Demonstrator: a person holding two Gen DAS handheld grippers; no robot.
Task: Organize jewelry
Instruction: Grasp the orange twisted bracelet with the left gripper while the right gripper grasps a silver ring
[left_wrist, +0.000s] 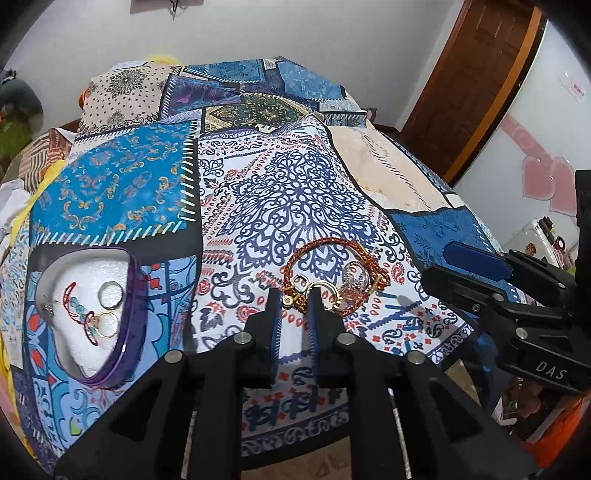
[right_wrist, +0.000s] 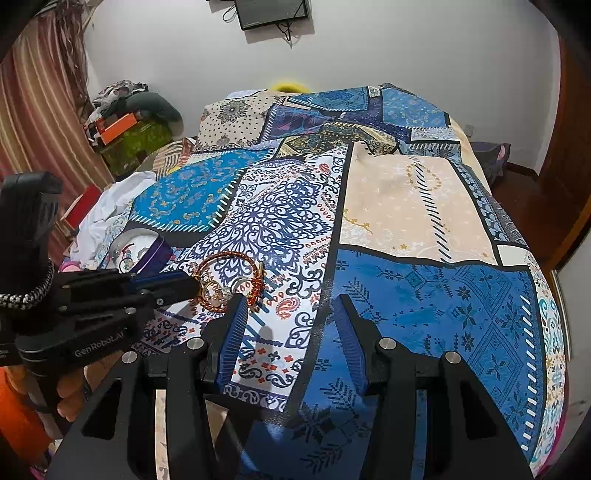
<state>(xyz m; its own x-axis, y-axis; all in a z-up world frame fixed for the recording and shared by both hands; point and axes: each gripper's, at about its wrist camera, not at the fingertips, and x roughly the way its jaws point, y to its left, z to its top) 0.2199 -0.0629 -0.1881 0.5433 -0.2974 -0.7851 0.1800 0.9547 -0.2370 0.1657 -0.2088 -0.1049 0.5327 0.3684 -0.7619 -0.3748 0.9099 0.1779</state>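
— Where's the jewelry?

— A tangled little heap (left_wrist: 325, 282) lies on the patchwork bedspread (left_wrist: 288, 192), near the bed's front edge: a braided red-and-gold bracelet (left_wrist: 317, 254) looped around gold and silver rings.

— And the box?

— A purple-rimmed box (left_wrist: 92, 317) sits toward the bed's left edge, with two rings and a beaded piece on its white foam.

— The tools?

— The left tool (left_wrist: 294, 295) has its fingers a narrow gap apart, tips right at the heap's near side, straddling a small gold ring; I can't tell if they grip it. The right tool (right_wrist: 291, 299) is spread wide, over blue fabric just beside the heap.
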